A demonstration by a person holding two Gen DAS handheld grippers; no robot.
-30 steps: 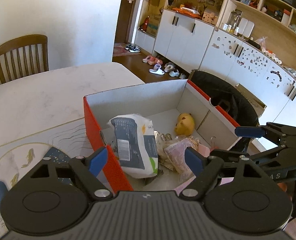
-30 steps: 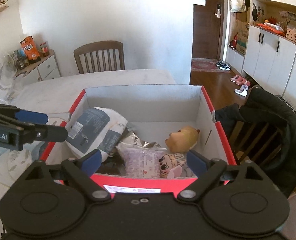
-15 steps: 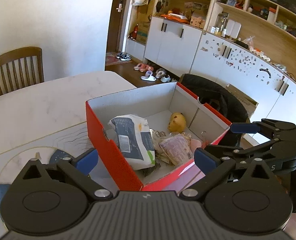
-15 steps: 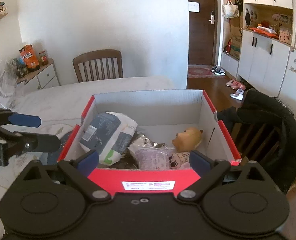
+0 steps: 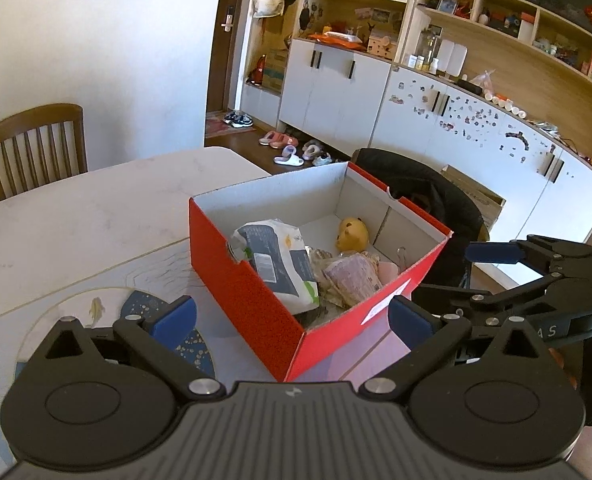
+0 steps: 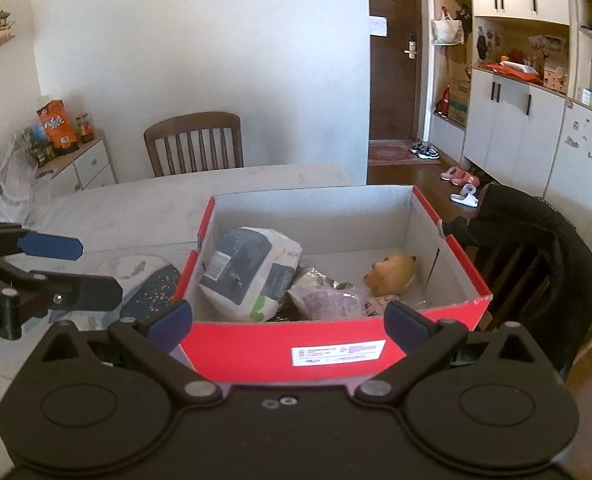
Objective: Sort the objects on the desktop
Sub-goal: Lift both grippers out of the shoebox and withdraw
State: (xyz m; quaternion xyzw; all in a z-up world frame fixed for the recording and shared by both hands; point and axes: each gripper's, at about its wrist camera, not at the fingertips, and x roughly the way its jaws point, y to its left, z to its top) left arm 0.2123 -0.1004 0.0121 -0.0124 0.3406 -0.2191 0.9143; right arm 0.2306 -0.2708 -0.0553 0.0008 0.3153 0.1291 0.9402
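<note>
On the table [image 6: 256,184], red box [image 6: 335,344] lies lengthwise away.

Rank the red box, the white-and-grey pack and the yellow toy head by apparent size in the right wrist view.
1. red box
2. white-and-grey pack
3. yellow toy head, which lies deeper in the box, though it still looks clearly smallest.

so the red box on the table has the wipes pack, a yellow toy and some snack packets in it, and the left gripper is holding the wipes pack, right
Not quite. The left gripper holds nothing: in the left wrist view its jaws stand open, short of the red box. The wipes pack lies inside the box beside the yellow toy and the snack packets, as the right wrist view also shows.
</note>
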